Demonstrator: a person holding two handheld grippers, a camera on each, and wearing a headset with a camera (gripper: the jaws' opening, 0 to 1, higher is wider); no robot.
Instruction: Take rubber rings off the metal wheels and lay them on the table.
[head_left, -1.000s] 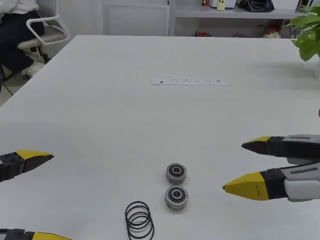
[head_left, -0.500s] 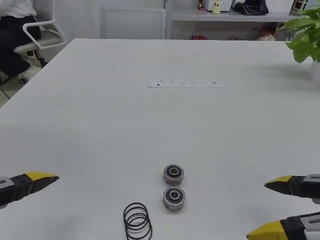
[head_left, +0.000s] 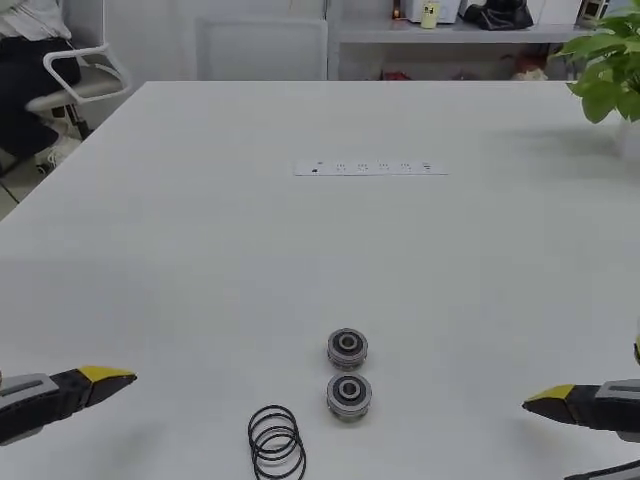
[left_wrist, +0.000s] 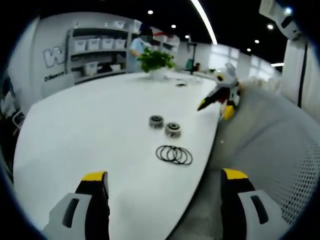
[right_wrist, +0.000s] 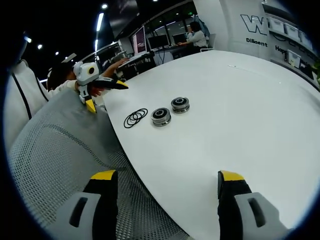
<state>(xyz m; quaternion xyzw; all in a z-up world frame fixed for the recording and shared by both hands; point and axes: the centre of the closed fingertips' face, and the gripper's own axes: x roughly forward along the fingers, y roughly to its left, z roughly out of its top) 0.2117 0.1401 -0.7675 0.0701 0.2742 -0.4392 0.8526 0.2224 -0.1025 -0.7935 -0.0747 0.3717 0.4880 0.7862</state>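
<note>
Black rubber rings (head_left: 276, 440) lie loose on the desk (head_left: 300, 250) just beside the two metal wheels (head_left: 349, 394), and you have pulled your left tongs (left_wrist: 164, 176) and right tongs (right_wrist: 167, 176) back, wide open and empty, so the job looks nearly done.

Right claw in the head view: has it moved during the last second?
Yes. The right claw has pulled back from the two metal wheels, toward the person, while the wheels stay in the same spot on the table.
</note>
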